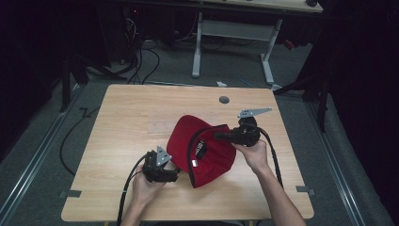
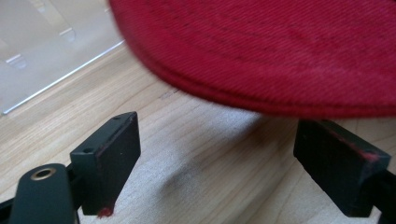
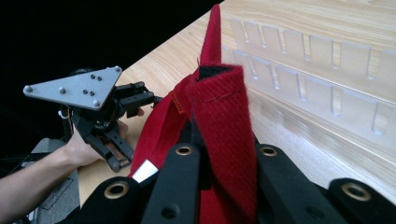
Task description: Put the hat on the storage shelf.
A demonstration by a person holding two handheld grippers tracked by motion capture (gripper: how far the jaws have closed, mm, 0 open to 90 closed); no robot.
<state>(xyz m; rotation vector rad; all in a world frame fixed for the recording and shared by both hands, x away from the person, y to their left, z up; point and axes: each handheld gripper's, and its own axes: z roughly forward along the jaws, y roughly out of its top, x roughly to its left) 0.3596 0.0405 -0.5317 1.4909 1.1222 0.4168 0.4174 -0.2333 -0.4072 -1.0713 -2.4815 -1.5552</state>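
Flanking red cap (image 1: 207, 155): two tools

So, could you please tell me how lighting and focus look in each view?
High view: table lit, surroundings dark. Left gripper view: red cap soft, casting a shadow on the wood. Right gripper view: cap fabric sharp, black beyond the table edge.

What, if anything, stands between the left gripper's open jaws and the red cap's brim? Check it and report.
Nothing visible does. In the left gripper view the jaws of the left gripper stand wide open, with bare table between them and the brim of the red cap just beyond. The right gripper is shut on the cap's far edge.
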